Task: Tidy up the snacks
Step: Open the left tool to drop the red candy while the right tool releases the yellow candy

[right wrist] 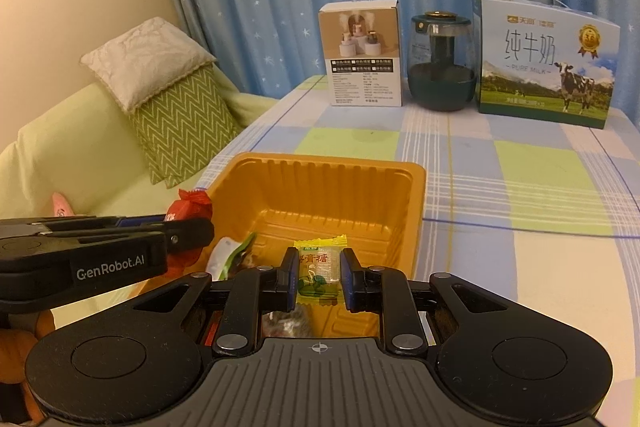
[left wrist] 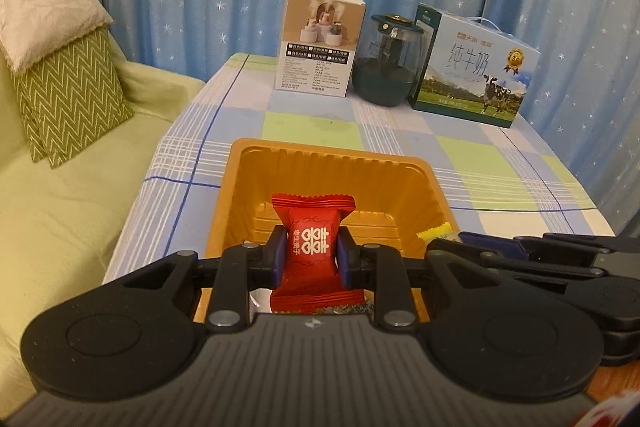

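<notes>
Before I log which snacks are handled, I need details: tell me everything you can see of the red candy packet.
The red candy packet is a glossy pillow-shaped wrapper, seemingly foil or plastic, with crimped zigzag ends and white Chinese characters on its front. It stands upright, pinched at mid-height between the blue pads of the left gripper, over the near part of the orange tray. Whether it touches anything below is hidden.
</notes>
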`<state>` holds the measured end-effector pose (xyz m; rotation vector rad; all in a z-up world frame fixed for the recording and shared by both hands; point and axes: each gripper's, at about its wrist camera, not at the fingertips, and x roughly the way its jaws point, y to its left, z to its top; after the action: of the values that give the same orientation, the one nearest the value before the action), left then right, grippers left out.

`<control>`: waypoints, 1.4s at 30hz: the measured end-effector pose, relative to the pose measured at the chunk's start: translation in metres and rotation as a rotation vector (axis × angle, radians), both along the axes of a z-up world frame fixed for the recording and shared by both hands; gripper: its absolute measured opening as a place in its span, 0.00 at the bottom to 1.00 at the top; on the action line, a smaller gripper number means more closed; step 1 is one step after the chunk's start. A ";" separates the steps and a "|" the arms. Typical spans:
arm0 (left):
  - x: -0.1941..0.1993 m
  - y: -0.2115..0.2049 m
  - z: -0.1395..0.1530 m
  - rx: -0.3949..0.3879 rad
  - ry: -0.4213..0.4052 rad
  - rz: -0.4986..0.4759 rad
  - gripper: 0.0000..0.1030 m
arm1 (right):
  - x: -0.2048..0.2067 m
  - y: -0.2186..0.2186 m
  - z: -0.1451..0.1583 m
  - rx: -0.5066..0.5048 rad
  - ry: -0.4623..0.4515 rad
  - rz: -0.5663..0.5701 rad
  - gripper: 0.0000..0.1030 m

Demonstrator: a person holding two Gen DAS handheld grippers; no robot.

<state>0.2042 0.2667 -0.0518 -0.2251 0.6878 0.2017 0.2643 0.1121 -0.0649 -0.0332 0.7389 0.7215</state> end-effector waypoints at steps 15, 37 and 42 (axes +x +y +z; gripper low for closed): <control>0.040 0.015 -0.025 -0.028 0.028 -0.027 0.23 | 0.038 0.014 -0.022 -0.005 0.014 0.005 0.21; 0.036 0.021 -0.020 0.014 -0.007 0.013 0.45 | 0.045 0.007 -0.021 0.029 0.030 -0.017 0.21; 0.035 0.021 -0.020 0.025 -0.001 0.026 0.45 | 0.046 0.007 -0.020 0.046 0.040 0.002 0.21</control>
<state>0.2393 0.2880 -0.0722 -0.2103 0.6809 0.2349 0.3103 0.1191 -0.0849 0.0224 0.7599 0.7427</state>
